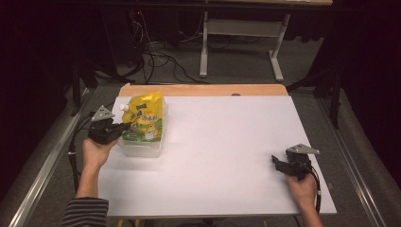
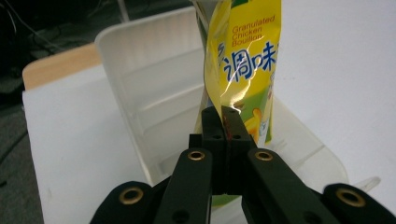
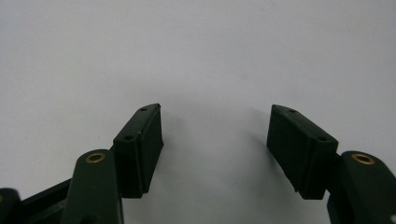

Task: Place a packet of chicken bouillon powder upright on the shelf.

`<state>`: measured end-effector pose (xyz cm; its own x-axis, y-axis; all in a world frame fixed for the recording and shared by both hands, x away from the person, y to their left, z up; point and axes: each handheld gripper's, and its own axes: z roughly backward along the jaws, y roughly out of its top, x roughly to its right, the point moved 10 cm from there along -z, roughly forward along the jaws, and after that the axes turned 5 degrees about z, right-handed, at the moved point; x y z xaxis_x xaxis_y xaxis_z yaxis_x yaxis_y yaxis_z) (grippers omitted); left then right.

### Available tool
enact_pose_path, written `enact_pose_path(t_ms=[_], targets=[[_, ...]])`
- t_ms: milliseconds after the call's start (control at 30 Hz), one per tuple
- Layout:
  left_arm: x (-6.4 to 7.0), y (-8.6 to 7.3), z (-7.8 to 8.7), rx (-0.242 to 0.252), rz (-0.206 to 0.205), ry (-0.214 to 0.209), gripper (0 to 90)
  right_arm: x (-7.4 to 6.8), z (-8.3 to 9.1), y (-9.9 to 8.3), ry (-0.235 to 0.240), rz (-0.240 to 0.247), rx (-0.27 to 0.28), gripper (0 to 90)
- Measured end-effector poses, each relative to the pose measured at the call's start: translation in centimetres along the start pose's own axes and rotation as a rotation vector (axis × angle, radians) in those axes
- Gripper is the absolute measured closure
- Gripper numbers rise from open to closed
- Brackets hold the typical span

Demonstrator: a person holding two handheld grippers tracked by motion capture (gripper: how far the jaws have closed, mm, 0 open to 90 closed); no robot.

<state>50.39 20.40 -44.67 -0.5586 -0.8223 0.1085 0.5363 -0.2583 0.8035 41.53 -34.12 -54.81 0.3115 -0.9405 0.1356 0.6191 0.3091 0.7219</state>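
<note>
1. Near right corner of the table point(image 1: 222, 156): my right gripper point(image 1: 280, 162) rests low over the bare white top, held in the right hand point(image 1: 302, 189). In the right gripper view its jaws stand wide apart with nothing between them point(image 3: 215, 140).
2. Near left edge: a striped sleeve point(image 1: 85, 212) leads up to my left hand point(image 1: 97, 150), which holds the left gripper point(image 1: 126, 126).
3. Left edge, farther back: the left gripper's jaws are pressed together on the lower edge of a yellow pouch point(image 2: 245, 70), clamping it point(image 2: 224, 122).
4. The pouch point(image 1: 144, 118) stands upright in a clear plastic tub point(image 1: 142, 149), whose ribbed wall point(image 2: 154, 84) shows beside it.
5. Far edge: a bare wooden strip point(image 1: 203, 90) of the table.
</note>
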Motion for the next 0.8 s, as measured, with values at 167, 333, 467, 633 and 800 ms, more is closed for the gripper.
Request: enact_pose_path(t_ms=[167, 333, 467, 633, 800], targets=[[0.0, 0.1, 0.0, 0.001, 0.032, 0.016, 87.7, 0.0, 0.0, 0.0, 0.001, 0.002, 0.0, 36.1], [-0.5, 0.1, 0.6, 0.008, 0.101, 0.085, 61.3, 0.0, 0.0, 0.0, 0.003, -0.001, -0.001, 36.1], [-0.3, 0.4, 2.0, 0.04, 0.114, 0.186, 47.2, 0.0, 0.0, 0.0, 0.002, 0.001, 0.0, 36.1], [2.4, -0.1, 3.6, 0.095, 0.086, 0.216, 41.6, 0.0, 0.0, 0.0, 0.001, 0.002, 0.001, 36.1], [4.9, -1.1, 3.9, 0.109, 0.063, 0.187, 40.0, 0.0, 0.0, 0.0, 0.002, 0.002, 0.001, 36.1]])
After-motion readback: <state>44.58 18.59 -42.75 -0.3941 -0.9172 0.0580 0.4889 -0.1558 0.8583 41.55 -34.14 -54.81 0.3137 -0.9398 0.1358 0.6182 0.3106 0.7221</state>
